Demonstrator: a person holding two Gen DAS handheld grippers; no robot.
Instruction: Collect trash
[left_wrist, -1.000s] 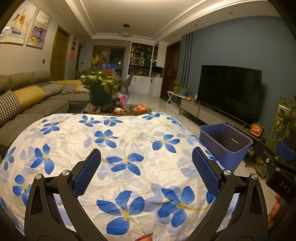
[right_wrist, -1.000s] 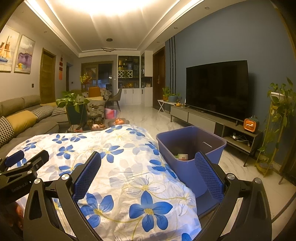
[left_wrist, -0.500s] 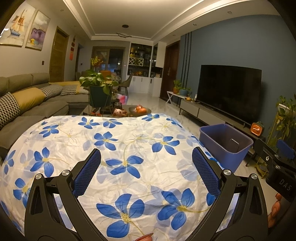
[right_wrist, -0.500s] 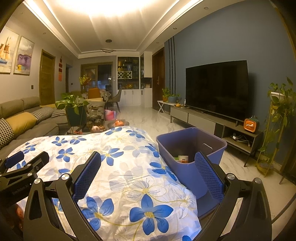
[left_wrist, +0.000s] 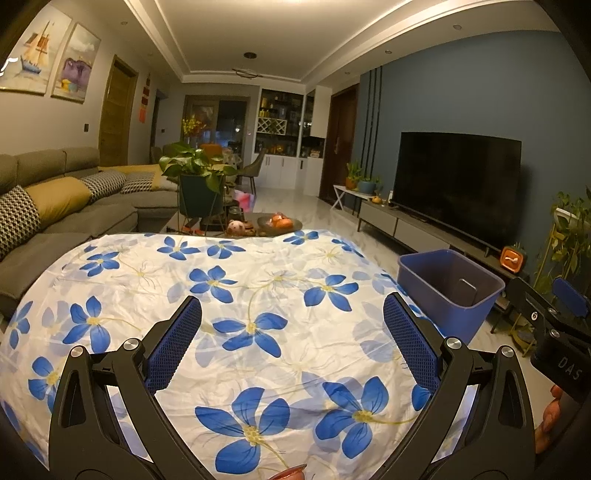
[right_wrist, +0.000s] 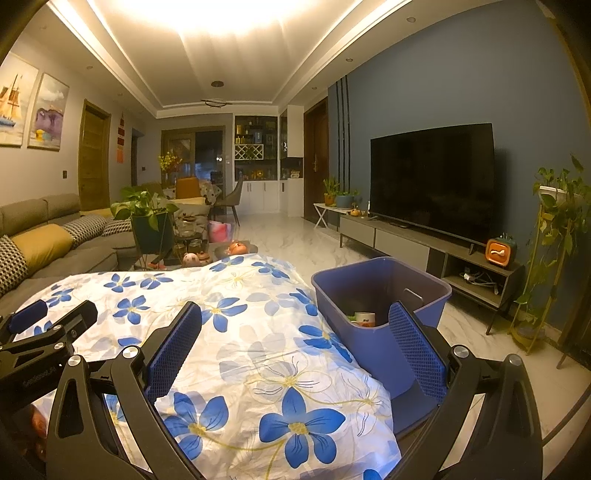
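Observation:
A blue plastic bin (right_wrist: 384, 295) stands on the floor at the right edge of a table under a white cloth with blue flowers (right_wrist: 236, 332). A few pieces of trash (right_wrist: 364, 319) lie in the bin's bottom. My right gripper (right_wrist: 295, 343) hovers open over the cloth's right part, holding nothing. My left gripper (left_wrist: 291, 339) is open above the middle of the flowered cloth (left_wrist: 229, 295), also holding nothing. From the left wrist view the bin (left_wrist: 448, 288) is at the right, and the right gripper's body (left_wrist: 554, 328) shows beyond it.
A grey sofa with cushions (left_wrist: 55, 206) runs along the left. A potted plant (left_wrist: 197, 181) and a low table with a fruit bowl (left_wrist: 279, 223) stand behind the cloth. A TV on a low cabinet (right_wrist: 432, 184) and a plant stand (right_wrist: 554, 240) line the right wall.
Both views have drifted slightly backward and up. Both grippers stay open and hold nothing.

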